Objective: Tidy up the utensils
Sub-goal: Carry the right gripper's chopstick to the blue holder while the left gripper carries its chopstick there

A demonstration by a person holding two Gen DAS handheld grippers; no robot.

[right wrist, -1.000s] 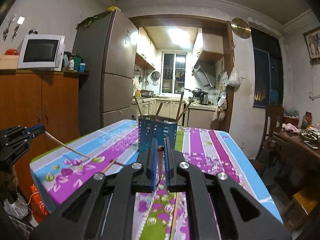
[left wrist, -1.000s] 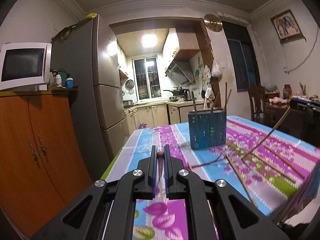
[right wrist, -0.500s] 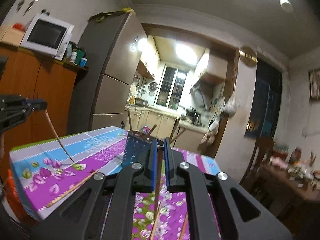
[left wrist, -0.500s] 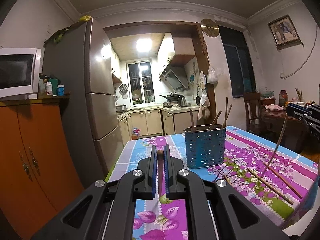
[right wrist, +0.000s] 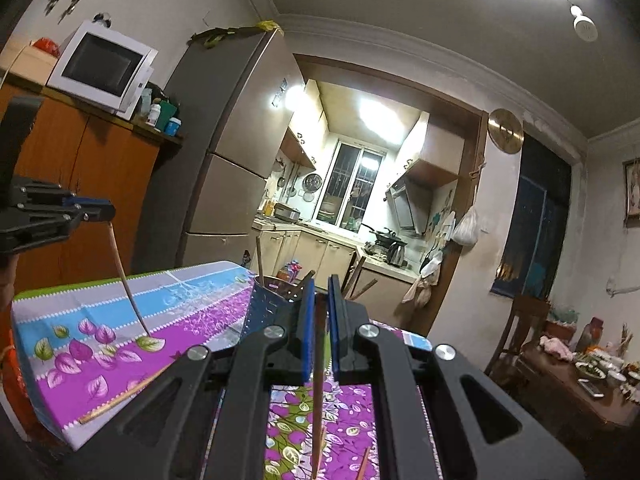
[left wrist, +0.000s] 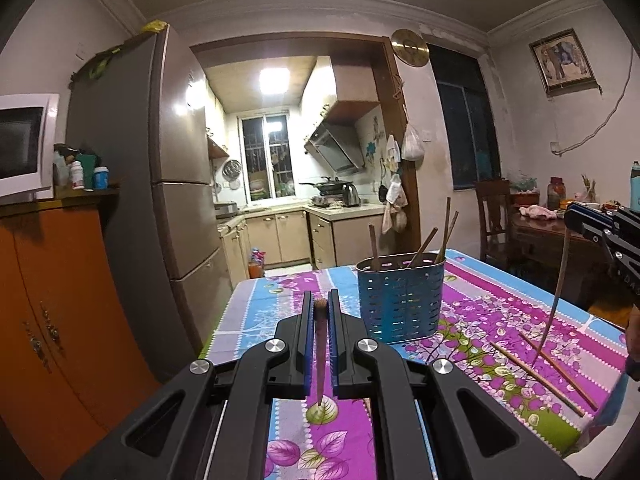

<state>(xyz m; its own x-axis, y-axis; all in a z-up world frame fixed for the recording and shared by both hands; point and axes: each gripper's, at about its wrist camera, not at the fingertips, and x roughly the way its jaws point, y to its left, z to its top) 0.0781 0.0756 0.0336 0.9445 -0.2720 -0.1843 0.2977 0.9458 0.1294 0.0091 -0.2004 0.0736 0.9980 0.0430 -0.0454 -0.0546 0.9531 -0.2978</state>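
Both tongs, left (left wrist: 319,314) and right (right wrist: 319,304), pinch one chopstick each beside the blue holder (left wrist: 401,297) already holding several, while loose chopsticks (left wrist: 536,377) near it wait on the counter (left wrist: 256,312).

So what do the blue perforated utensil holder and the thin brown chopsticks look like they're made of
The blue perforated utensil holder looks like thin sheet metal with a blue coating: rows of punched slots and a shiny bare rim suggest it, though plastic isn't ruled out. The thin brown chopsticks appear to be wood or bamboo, matte and unpainted; the one in the left gripper shows a rough, grainy end.
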